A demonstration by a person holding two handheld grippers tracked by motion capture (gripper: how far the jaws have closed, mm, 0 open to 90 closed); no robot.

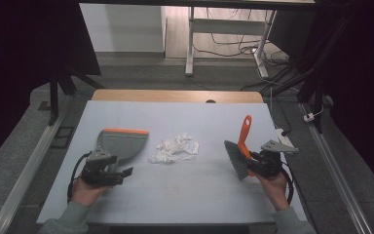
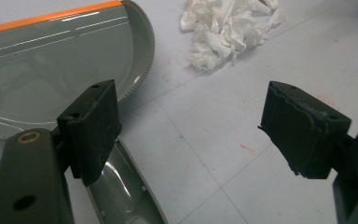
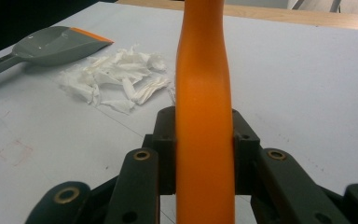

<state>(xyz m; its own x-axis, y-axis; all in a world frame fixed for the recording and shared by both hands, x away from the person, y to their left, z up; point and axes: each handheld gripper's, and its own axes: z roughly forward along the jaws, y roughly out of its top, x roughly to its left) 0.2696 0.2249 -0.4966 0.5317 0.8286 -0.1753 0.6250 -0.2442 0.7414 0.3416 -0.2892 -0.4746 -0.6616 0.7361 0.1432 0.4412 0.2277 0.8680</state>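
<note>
We see a grey dustpan [image 1: 121, 143] with an orange front lip lying flat on the left part of the white table [image 1: 175, 190], its lip toward the far edge and its handle running back toward the person. In the left gripper view the pan [image 2: 60, 70] shows a glossy grey bowl with a ribbed rim. The left gripper [image 1: 108, 171] sits at the handle, its 2 jaws spread wide and gripping nothing; the left jaw hangs over the handle, the right jaw over bare table.

The right gripper [image 1: 259, 163] is clenched on the brush [image 1: 241, 151], a hand brush with an orange handle and dark grey bristles. The handle rises tilted toward the far edge, and the bristles point left, toward the table's middle. In the right gripper view both pads press the smooth orange handle [image 3: 204, 116] from either side.

Between pan and brush lies a heap of crumpled white paper [image 1: 175, 148], just right of the pan and apart from the bristles.
</note>
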